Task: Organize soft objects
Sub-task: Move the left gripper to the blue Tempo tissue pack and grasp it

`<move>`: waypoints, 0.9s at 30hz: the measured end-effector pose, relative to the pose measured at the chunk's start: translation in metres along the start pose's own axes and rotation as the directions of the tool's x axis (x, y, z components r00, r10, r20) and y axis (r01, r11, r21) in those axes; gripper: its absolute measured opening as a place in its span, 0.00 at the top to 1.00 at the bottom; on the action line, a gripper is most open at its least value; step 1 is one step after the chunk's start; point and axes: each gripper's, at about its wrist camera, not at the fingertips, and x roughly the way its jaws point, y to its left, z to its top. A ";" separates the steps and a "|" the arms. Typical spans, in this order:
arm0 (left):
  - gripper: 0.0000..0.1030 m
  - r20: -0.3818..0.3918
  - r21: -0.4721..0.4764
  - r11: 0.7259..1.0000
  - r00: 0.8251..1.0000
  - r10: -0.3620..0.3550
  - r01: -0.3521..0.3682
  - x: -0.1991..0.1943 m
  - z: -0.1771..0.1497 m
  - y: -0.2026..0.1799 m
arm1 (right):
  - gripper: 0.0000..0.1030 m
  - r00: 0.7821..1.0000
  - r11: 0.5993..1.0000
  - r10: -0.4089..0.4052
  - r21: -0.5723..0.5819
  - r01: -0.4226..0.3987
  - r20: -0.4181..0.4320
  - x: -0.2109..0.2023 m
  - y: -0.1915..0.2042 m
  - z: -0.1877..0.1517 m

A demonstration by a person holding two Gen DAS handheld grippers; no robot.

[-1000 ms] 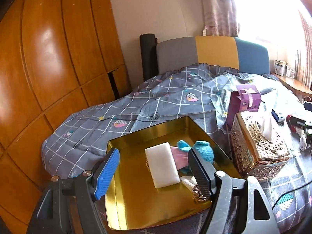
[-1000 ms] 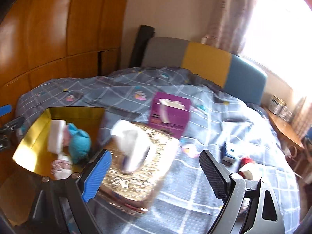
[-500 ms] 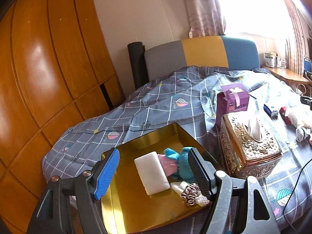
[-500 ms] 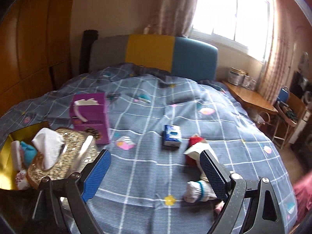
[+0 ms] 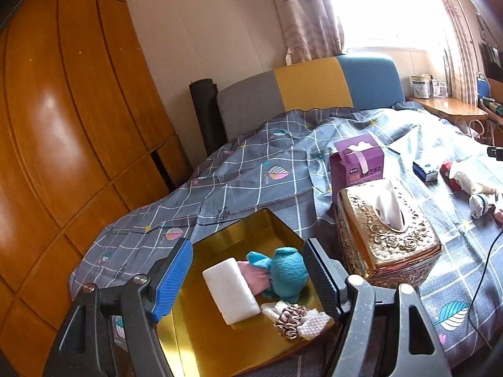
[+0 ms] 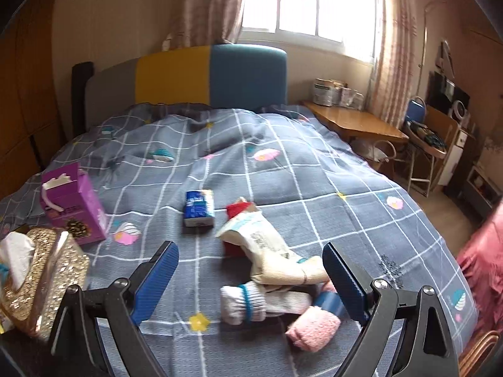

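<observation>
Daylight from a curtained window (image 6: 309, 3) fills a bedroom with tall wooden wardrobe doors (image 5: 63, 132) along one wall and a wooden side table (image 6: 355, 121) on the other side. A bed (image 6: 283, 169) under a grey checked quilt carries everything, backed by a grey, yellow and blue headboard (image 6: 210, 75).

On the wardrobe side of the quilt sits a gold tray (image 5: 239, 229), with an ornate gold tissue box (image 5: 386, 232) just beside it and a purple tissue carton (image 5: 356, 165) behind that. The tray already holds a white sponge-like block (image 5: 231, 289), a teal knitted piece (image 5: 287, 271) touching a pink cloth (image 5: 253, 278), and a satin scrunchie (image 5: 290, 319) on a white textured cloth.

By that layout the task looks partly done. Left loose on the quilt, well apart from the tray, are a cream sock bundle (image 6: 273, 251) lying over something red (image 6: 237, 210), a white rolled sock with a blue band (image 6: 248, 303), a pink folded cloth (image 6: 314, 328), and a blue tissue pack (image 6: 199, 207).

The left hand-held gripper (image 5: 248, 279) hovers over the tray with its jaws apart and empty. The right hand-held gripper (image 6: 251, 286) is also spread wide and holds nothing, framing the sock pile, which seems the likely next pick.
</observation>
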 end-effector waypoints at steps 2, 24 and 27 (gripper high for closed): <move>0.28 0.005 0.009 1.000 1.000 -0.013 0.013 -0.001 0.005 -0.004 | 0.09 0.999 0.999 -0.036 0.027 0.037 -0.014 0.011 -0.017 0.000; 0.28 -0.203 -0.066 0.773 0.750 -0.630 0.631 0.045 0.136 -0.195 | 0.09 0.977 0.873 -0.028 0.470 0.126 -0.210 0.064 -0.129 -0.031; 0.30 -0.263 -0.063 0.785 0.748 -0.609 0.617 0.067 0.142 -0.234 | 0.09 0.979 0.874 -0.004 0.475 0.102 -0.203 0.063 -0.128 -0.031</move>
